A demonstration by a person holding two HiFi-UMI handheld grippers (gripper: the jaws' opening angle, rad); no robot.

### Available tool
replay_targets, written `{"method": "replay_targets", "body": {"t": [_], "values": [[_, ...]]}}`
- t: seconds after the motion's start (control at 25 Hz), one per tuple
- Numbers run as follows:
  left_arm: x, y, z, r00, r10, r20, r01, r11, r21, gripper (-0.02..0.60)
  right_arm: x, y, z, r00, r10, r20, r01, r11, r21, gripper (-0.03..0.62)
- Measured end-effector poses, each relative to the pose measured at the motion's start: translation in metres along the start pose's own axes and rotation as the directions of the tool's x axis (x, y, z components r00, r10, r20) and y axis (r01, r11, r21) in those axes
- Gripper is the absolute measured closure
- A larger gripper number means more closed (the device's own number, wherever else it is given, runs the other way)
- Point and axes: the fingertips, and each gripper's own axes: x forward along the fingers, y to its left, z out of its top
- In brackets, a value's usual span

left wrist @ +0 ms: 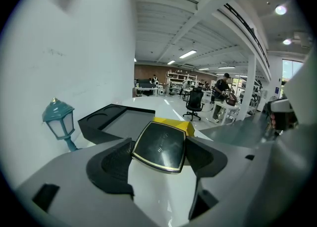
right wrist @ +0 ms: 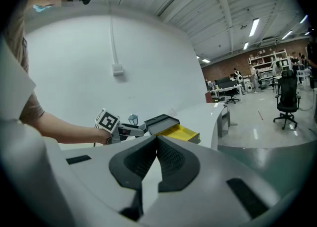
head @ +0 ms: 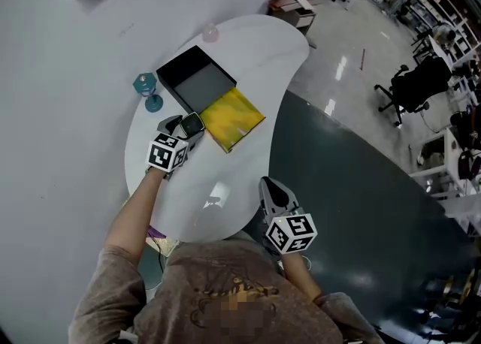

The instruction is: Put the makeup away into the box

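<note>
A square black makeup compact [left wrist: 159,144] with a gold rim sits between the pads of my left gripper [left wrist: 159,159], which is shut on it and holds it above the white table [head: 225,177]. Just beyond it lies the open black box [left wrist: 116,122] with a grey inner tray, and a yellow box part [left wrist: 174,123] rests against its right side. From above, the left gripper [head: 188,127] hovers by the near corner of the black box [head: 195,78]. My right gripper [head: 268,185] is shut and empty at the table's near right edge.
A small teal lantern [head: 146,86] stands left of the box by the white wall. A pink round object [head: 210,33] sits at the table's far edge. Dark floor [head: 353,200] drops off right of the table, with office chairs and desks beyond.
</note>
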Motion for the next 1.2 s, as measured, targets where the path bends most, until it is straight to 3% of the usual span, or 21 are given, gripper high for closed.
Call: {"method": "replay_targets", "body": {"t": [0.6, 1.2], "values": [[0.025, -0.056, 0.035, 0.995, -0.104, -0.010, 0.105, 0.990, 0.098, 0.222, -0.021, -0.015, -0.002, 0.997, -0.060, 0.052, 0.058, 0.997, 0.048, 0.592], [0.075, -0.083, 0.044, 0.983, -0.163, -0.088, 0.176, 0.971, 0.161, 0.224, -0.041, -0.047, -0.007, 0.989, -0.140, 0.058, 0.134, 0.986, 0.100, 0.592]]}}
